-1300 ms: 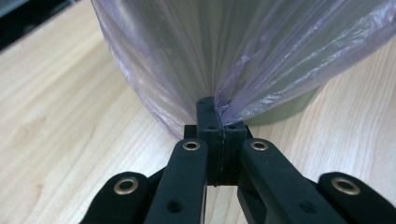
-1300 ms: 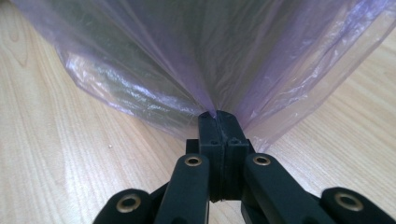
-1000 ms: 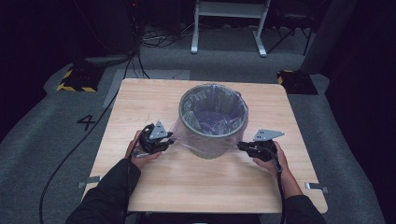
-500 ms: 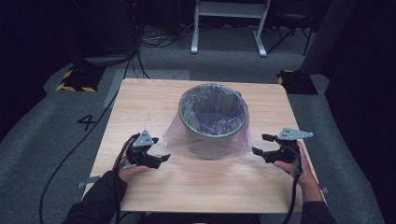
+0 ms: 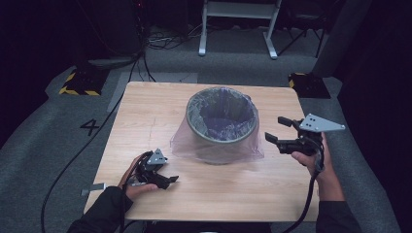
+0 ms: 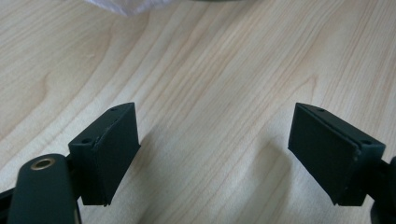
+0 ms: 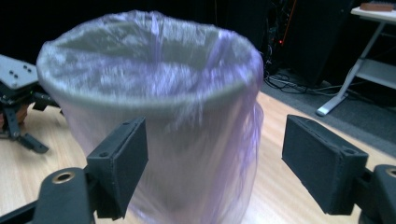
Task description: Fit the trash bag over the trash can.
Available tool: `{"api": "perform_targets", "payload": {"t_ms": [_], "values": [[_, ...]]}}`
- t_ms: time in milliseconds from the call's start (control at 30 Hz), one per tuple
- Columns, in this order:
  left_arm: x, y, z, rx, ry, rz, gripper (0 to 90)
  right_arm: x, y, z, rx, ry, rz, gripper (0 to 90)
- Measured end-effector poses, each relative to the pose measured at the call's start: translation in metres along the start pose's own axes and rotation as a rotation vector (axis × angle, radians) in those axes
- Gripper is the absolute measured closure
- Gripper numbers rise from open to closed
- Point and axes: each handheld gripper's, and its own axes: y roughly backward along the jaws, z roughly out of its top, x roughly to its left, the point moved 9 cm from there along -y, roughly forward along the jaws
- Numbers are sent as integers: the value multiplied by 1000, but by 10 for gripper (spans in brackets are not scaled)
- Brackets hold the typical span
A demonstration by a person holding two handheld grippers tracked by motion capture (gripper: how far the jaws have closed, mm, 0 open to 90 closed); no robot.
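- One wooden table (image 5: 145, 111) takes up the middle of the room, pale, with grey carpet all round it and a "4" (image 5: 90, 127) marked on the floor off its left side.
- A round bin (image 5: 221, 122) stands upright near the middle of the table, a little toward the far edge. It is lined with a thin purple bag (image 5: 184, 145) whose top is folded over the rim and whose loose skirt hangs down the outside and spreads onto the wood around the base.
- The right gripper (image 5: 279, 130) is held up off the table just beside the bin's right flank, a grey three-cornered plate on top, and aimed at the bin. Its jaws stand wide apart with nothing between them; in its own view the bagged bin (image 7: 154, 121) rises between and beyond the two black pads, not touched by either.
- The left gripper (image 5: 167, 180) sits low over the near-left part of the table, apart from the bin and just short of the bag's skirt. Its jaws are spread wide too, released, with bare wood grain (image 6: 210, 93) between them and a corner of the bag (image 6: 126, 5) at the top edge of its view.
- A black cable (image 5: 73, 160) trails from the left gripper off the table's left side and across the carpet.
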Motion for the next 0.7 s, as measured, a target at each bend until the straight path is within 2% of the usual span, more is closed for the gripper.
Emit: {"api": "perform_targets", "payload": {"t_ms": [67, 133, 200, 433, 700], "values": [[0, 0, -2, -7, -6, 12, 156, 0, -5, 10, 4, 15, 3, 225], [-1, 0, -3, -8, -15, 20, 154, 0, -10, 20, -1, 11, 4, 230], [-1, 0, -3, -20, -20, 17, 152, 0, -17, 29, 0, 14, 9, 229], [0, 2, -5, -16, -24, 15, 151, 10, -40, 56, 14, 56, 18, 230], [0, 2, -5, -18, -33, 5, 150, 18, -72, 64, 90, 100, 22, 227]]}}
